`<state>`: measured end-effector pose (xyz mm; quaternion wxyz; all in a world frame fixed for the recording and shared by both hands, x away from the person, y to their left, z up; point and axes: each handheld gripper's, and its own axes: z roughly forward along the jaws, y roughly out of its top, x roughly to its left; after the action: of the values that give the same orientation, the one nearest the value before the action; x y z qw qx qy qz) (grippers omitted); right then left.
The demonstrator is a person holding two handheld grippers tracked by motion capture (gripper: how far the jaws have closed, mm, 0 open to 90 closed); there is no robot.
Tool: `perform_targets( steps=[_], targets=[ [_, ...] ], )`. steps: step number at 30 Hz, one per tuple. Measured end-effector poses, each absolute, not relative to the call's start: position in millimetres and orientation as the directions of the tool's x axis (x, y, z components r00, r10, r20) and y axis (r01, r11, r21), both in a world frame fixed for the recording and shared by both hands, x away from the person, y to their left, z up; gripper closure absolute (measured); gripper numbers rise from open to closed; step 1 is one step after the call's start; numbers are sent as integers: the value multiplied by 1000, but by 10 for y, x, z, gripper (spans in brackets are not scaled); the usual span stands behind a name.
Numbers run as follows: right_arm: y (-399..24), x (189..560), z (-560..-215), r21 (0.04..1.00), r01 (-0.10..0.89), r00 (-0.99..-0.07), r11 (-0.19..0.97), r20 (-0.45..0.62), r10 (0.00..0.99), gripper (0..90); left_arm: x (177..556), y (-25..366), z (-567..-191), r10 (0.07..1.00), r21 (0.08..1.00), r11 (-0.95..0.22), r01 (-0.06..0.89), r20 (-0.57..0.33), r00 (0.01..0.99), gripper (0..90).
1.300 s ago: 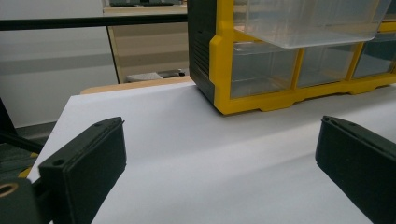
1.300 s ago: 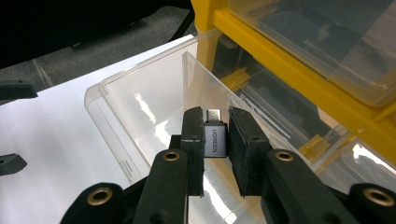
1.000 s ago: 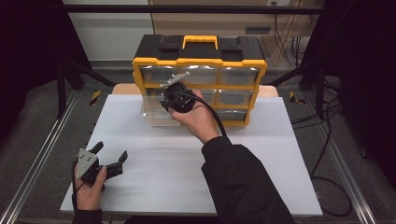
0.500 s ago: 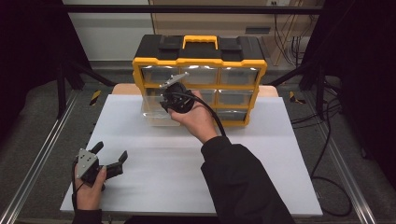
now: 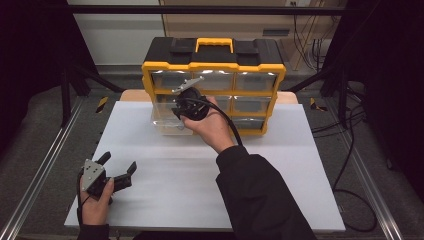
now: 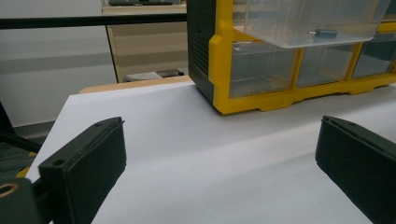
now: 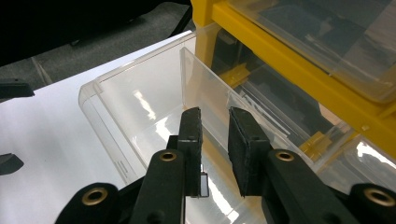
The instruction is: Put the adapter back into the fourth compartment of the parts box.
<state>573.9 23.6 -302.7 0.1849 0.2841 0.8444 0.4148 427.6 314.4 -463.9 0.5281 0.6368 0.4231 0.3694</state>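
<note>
1. We see a yellow and black organizer [image 5: 214, 75] standing at the far edge of the white tabletop [image 5: 300, 165], near the middle, with its clear drawers facing us.
2. One clear drawer [image 5: 167, 117] is pulled out of the organizer's left column and juts over the tabletop toward the near edge.
3. We hold the right gripper [image 5: 187, 102] over that drawer; in the right gripper view its jaws stand close together, pinching the drawer's upright clear divider wall [image 7: 205, 100] between the pads.
4. In the left gripper view a small dark part [image 6: 322, 33] lies inside the pulled-out drawer [image 6: 303, 21].
5. Our left gripper [image 5: 117, 172] rests near the tabletop's near left corner, well apart from the organizer, its jaws spread wide with nothing between them.
6. The right sleeve [image 5: 260, 195] reaches in from the near edge across the middle of the tabletop.
</note>
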Motion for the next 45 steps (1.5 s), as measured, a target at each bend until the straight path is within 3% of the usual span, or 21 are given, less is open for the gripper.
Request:
perform_targets(
  steps=[34,42,45],
  targets=[
    [203,5687,-2966,827,313,-771,466,-65,633,717,4278,3147,-4638,929,985,-83,148,23,369,12],
    [178,5677,-2935,840,318,-763,440,-49,644,666,4277,3145,-4638,929,985,-85,149,25,369,12],
    [144,5663,-2901,853,319,-755,412,-34,654,604,4276,3150,-4637,930,985,-84,148,24,368,13]
  ],
)
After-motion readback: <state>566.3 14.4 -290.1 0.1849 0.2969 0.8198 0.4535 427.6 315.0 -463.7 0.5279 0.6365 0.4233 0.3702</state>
